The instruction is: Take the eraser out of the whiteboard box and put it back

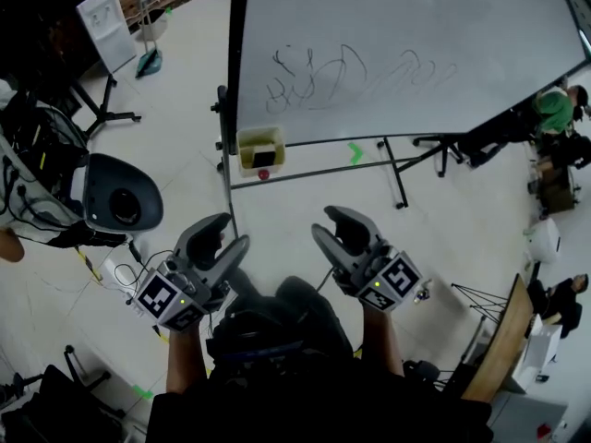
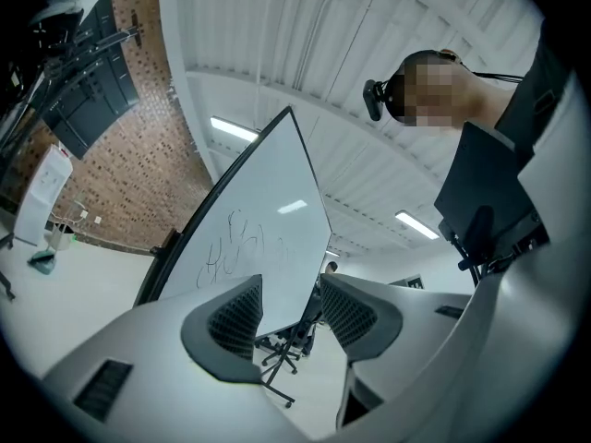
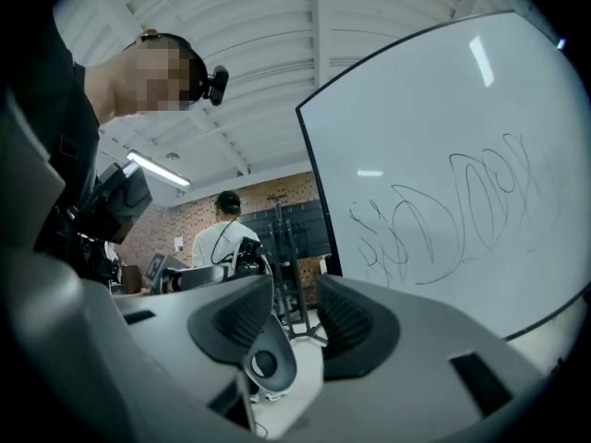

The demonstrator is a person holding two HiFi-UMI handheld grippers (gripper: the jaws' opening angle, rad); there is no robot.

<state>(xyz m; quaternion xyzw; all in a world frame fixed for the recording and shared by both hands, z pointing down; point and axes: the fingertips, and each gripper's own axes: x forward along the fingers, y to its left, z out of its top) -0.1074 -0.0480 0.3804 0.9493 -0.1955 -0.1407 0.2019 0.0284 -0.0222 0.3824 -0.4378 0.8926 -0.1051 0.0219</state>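
While your left tongs [image 1: 226, 233] and right tongs [image 1: 325, 224] both gape wide with nothing between them, the eraser [image 1: 265, 159] sits in the box [image 1: 245, 138] at the whiteboard's [image 1: 416, 26] lower corner, well ahead, between both but nearer the left tongs.

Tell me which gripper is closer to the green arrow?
Right. In the head view the right gripper sits below the green arrow; the left gripper is farther off, down to its left.
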